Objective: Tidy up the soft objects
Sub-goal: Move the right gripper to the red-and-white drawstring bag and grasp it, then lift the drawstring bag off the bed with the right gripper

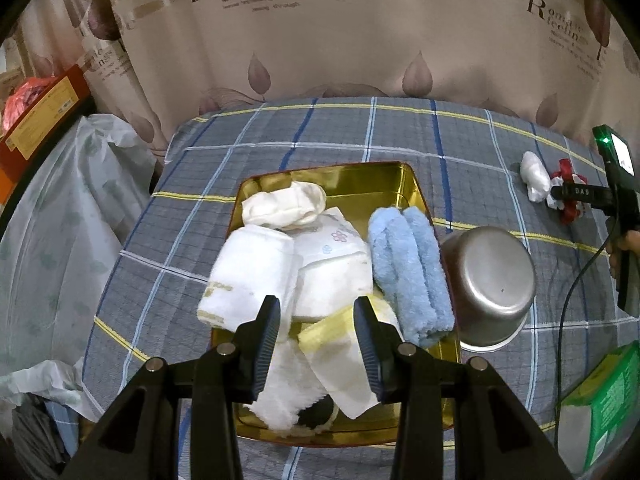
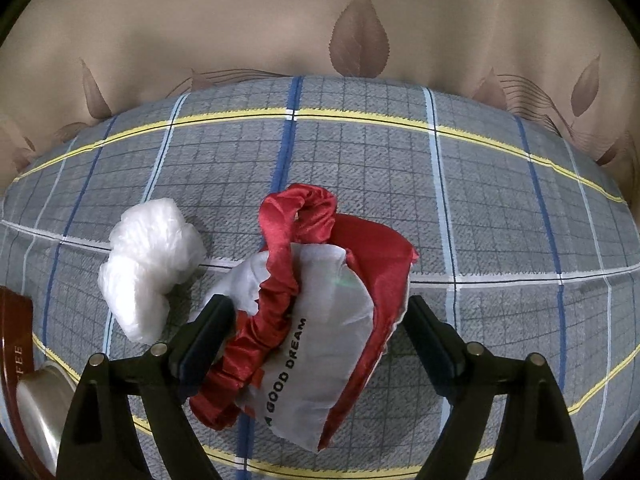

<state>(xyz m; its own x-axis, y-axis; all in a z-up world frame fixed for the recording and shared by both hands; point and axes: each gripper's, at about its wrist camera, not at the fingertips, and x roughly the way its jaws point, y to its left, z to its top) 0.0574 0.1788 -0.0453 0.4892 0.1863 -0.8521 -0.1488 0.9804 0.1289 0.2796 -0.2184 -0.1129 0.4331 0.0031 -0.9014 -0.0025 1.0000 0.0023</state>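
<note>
Straddling the red eye mask (image 2: 320,312) printed "A GOOD DREAM", right gripper (image 2: 316,334) spread; left gripper (image 1: 318,354) parted above gold tin (image 1: 360,178).

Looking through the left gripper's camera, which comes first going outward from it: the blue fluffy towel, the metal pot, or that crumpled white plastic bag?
1. Blue fluffy towel, in the gold tray, just right of the left gripper.
2. Metal pot, on its side right of the tray.
3. Crumpled white plastic bag, far right, near the right gripper.
</note>
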